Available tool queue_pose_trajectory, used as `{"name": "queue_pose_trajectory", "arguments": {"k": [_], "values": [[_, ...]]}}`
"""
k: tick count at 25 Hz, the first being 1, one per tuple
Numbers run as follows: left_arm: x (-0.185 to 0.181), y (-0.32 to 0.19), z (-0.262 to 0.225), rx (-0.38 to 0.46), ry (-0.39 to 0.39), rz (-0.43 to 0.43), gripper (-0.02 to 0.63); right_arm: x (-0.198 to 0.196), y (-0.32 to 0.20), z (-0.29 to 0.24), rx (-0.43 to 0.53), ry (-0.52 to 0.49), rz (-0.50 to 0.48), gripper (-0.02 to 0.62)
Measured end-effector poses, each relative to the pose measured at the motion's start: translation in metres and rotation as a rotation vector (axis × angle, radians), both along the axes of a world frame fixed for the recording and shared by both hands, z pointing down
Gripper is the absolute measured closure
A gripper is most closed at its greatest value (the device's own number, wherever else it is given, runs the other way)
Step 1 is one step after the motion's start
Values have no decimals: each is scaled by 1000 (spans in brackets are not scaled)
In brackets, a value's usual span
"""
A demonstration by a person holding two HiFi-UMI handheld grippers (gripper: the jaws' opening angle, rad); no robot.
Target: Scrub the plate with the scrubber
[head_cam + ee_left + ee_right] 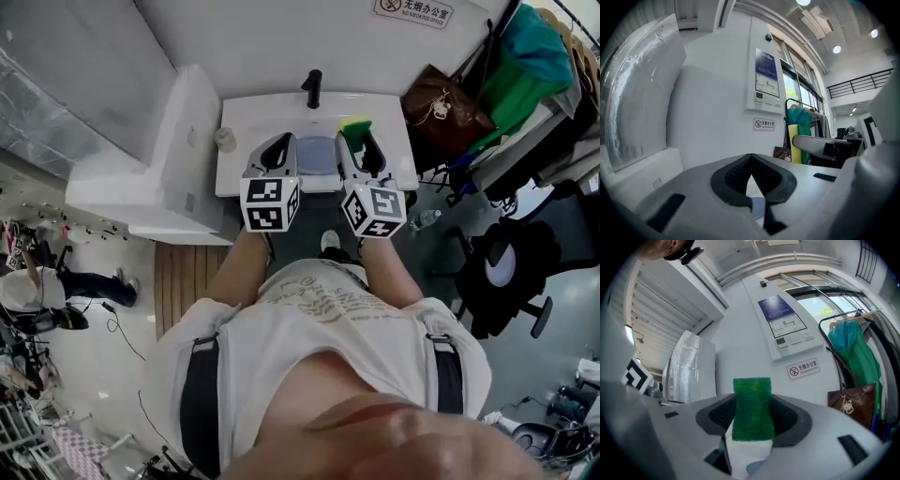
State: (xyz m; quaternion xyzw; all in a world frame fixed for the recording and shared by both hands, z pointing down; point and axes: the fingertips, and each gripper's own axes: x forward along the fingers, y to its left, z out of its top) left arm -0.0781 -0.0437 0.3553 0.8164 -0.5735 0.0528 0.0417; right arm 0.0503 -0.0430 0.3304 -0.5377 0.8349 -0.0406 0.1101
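Note:
In the head view a pale blue plate [319,155] lies in the white sink [246,112], between my two grippers. My left gripper [280,145] hovers at the plate's left edge with its jaws closed tip to tip [751,164] and nothing pinched between them. A sliver of the blue plate [758,206] shows below them. My right gripper [364,141] is at the plate's right edge, shut on a green scrubber [356,126]. The scrubber [752,404] stands upright between the jaws of the right gripper [752,420] and sticks out past the tips.
A black faucet [312,88] stands at the back of the sink, and a small pale cup [225,139] sits on its left rim. A white cabinet [173,150] flanks the left side. At the right are a brown bag [445,108], hanging clothes [525,66] and a black chair [502,267].

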Motion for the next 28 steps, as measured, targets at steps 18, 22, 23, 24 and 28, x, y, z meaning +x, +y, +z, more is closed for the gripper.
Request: {"name": "queue_pose_trajectory", "arguments": {"k": [18, 22, 23, 24, 28], "values": [[28, -142, 15, -92, -16, -109, 585, 27, -152, 21, -81, -22, -122, 371], [24, -156, 25, -117, -25, -140, 584, 29, -180, 32, -114, -22, -148, 371], [22, -159, 28, -127, -23, -148, 584, 28, -186, 35, -122, -21, -154, 371], [19, -161, 32, -137, -19, -157, 584, 27, -191, 37, -127, -19, -160, 371], [2, -168, 40, -156, -10, -197, 584, 15, -202, 43, -140, -5, -195, 371]]}}
